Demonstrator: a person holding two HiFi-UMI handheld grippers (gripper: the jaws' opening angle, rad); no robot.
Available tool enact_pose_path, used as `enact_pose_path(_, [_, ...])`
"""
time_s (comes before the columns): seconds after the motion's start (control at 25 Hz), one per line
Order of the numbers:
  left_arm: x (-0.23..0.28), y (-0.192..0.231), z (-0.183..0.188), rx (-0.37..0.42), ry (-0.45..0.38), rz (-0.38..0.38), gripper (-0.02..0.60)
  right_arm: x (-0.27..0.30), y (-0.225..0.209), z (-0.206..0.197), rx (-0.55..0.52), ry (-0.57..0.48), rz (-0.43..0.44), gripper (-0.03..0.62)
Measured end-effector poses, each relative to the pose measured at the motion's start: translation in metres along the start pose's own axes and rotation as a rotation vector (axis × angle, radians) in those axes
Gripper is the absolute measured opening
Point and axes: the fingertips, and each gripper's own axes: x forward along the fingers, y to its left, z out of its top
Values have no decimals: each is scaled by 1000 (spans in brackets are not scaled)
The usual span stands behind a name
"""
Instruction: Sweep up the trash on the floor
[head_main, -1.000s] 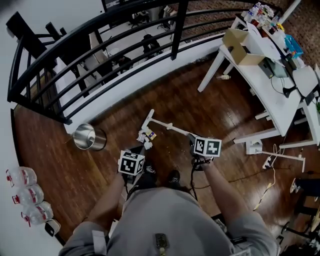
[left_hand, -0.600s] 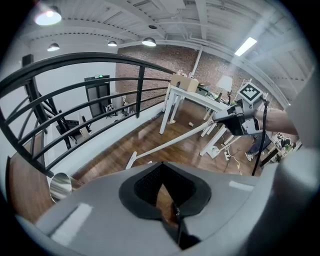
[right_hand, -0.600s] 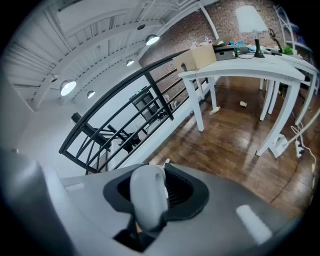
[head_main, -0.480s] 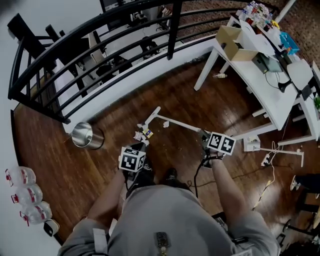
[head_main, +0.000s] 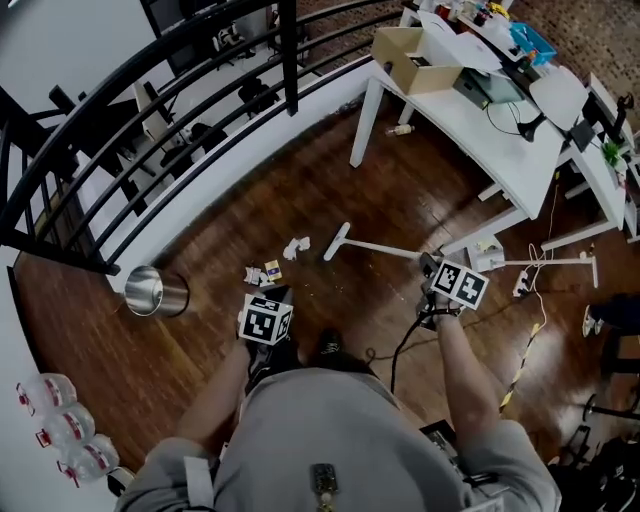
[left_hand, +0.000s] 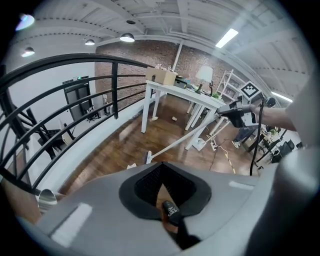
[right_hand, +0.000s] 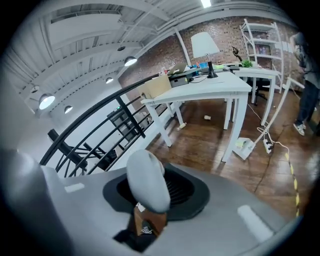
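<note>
A white broom lies low over the wood floor, its head (head_main: 337, 240) right of the trash and its handle (head_main: 385, 249) running back to my right gripper (head_main: 433, 266). That gripper is shut on the handle's rounded white end (right_hand: 147, 181). The trash is a crumpled white paper (head_main: 296, 246) and several small scraps (head_main: 262, 273) in front of my left gripper (head_main: 276, 298). A thin black handle (left_hand: 172, 214) lies between the left gripper's (left_hand: 169, 207) jaws, which are shut on it; what it belongs to is hidden. The left gripper view also shows the broom head (left_hand: 148, 157).
A steel bin (head_main: 150, 291) stands left by the black railing (head_main: 150, 110). A white table (head_main: 480, 110) with a cardboard box (head_main: 408, 55) fills the upper right. A power strip (head_main: 522, 285) and black cable (head_main: 402, 345) lie right. Water bottles (head_main: 65, 440) sit lower left.
The right gripper has swung right, pulling the broom head away from the trash. The crumpled paper now lies apart from the scraps. The left gripper has drifted slightly back from the pile.
</note>
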Motion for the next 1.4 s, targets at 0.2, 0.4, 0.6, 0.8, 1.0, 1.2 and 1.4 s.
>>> enact_pose_path(0.2, [10,-12,1,19,25,-6,8,-14,8,-21,-111,37,109,101])
enact_pose_path(0.4, [8,-17,-2,0,24,8,8,1,47,-43,-176,115,227,101])
enact_pose_path(0.6, [-10,7,-20,-71,13,76,8,19,106,-68,-304,209,365,101])
enact_pose_path(0.8, [-33,30,-44,-170,3,149,8,29,145,-73,-401,240,442,100])
enact_pose_path(1.0, [-59,50,-74,-278,-9,236,8,36,177,-65,-475,231,497,101])
enact_pose_path(1.2, [-75,61,-87,-340,-39,312,8,50,214,-49,-524,198,546,101])
enact_pose_path(1.4, [-84,83,-90,-366,-84,332,8,65,276,-43,-595,135,588,101])
